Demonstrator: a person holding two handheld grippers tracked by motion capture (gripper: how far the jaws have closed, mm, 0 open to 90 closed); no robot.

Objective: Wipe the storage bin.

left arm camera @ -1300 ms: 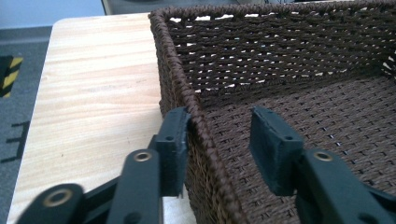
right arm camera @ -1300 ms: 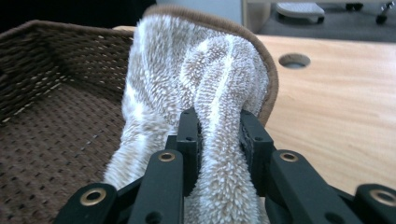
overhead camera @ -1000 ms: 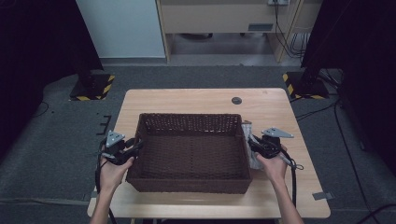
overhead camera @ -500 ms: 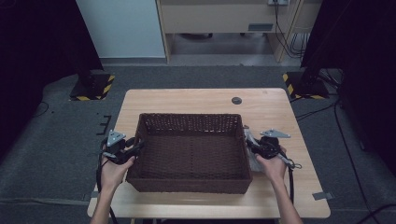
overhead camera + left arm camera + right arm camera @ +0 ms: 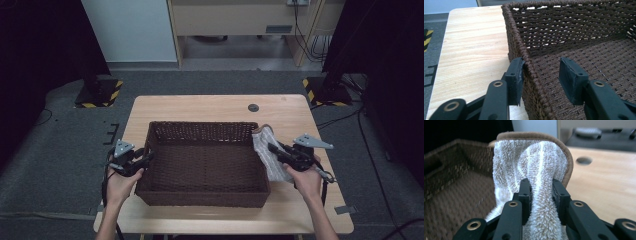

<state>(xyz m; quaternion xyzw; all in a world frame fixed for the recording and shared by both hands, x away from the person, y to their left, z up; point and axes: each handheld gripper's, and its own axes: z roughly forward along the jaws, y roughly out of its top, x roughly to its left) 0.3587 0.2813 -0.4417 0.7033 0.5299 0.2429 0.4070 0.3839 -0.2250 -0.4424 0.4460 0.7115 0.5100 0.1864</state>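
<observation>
The towel (image 5: 534, 167) is clamped between the closed jaws of the right gripper (image 5: 541, 192), beside the basket (image 5: 205, 192). The basket's left wall is straddled by the half-open left gripper (image 5: 541, 75); only the outer pad is touching the rim.

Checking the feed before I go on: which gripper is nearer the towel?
Right. The right gripper is shut on the towel beside the basket's right wall. The left gripper straddles the basket's left rim, across from the towel.
</observation>
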